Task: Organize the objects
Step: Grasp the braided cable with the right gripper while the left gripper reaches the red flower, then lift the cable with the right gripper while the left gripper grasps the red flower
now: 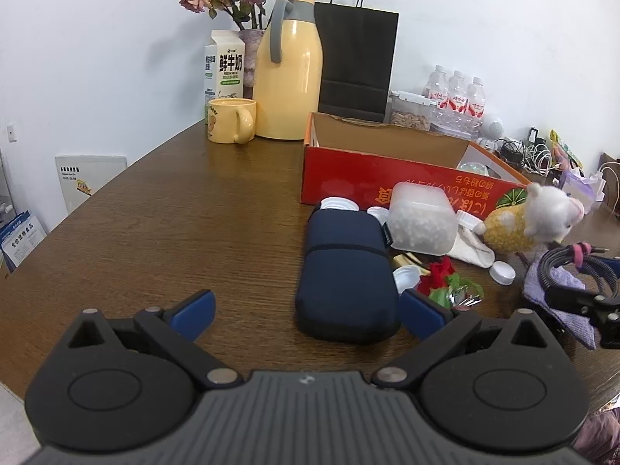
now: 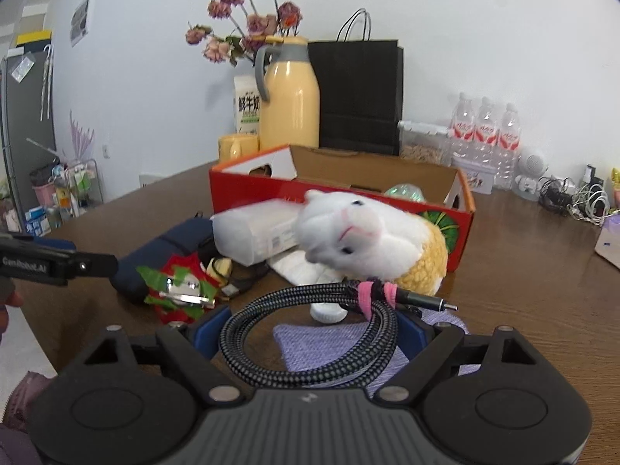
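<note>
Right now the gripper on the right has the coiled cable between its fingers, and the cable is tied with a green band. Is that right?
Almost. The right gripper does have the coiled cable between its fingers, but the band around it is pink, not green. The right wrist view shows it plainly, wrapped near the plug end.

Lighting: bright, even, diffuse indoor light; white wall (image 1: pixel 97 58) evenly lit, with soft faint shadows behind the thermos (image 1: pixel 288 73) and black paper bag (image 1: pixel 356 62). Glare: vertical highlights on the thermos; pale sheen on the wooden table (image 1: pixel 155 232). Blur: plush toy (image 2: pixel 360 240) smeared in both views; remaining objects fairly sharp. Distortion: strong fisheye curvature, table edge bowed, dark vignette at the upper corners.
</note>
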Action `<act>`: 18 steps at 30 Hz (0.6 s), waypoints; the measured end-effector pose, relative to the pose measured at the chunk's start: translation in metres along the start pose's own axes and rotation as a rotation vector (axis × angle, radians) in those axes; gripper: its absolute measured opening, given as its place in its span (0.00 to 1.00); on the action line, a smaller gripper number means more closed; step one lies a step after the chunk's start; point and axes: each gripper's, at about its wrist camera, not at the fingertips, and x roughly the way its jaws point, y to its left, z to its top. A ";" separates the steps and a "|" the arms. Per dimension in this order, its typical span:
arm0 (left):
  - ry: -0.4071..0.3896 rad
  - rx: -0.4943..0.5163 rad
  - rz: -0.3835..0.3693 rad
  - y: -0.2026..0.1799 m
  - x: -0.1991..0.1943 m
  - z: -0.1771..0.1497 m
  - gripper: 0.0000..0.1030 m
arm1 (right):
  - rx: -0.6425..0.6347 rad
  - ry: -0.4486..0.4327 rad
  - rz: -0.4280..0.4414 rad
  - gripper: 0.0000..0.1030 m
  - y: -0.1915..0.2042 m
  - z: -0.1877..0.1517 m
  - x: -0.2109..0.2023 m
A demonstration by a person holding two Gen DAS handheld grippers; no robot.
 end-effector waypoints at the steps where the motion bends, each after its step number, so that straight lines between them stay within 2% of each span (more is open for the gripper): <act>1: -0.002 0.006 -0.002 -0.002 -0.001 0.001 1.00 | 0.004 -0.008 -0.005 0.84 -0.002 0.001 -0.003; 18: -0.017 0.156 -0.110 -0.060 -0.019 0.004 1.00 | 0.029 -0.096 -0.027 0.84 -0.008 0.007 -0.059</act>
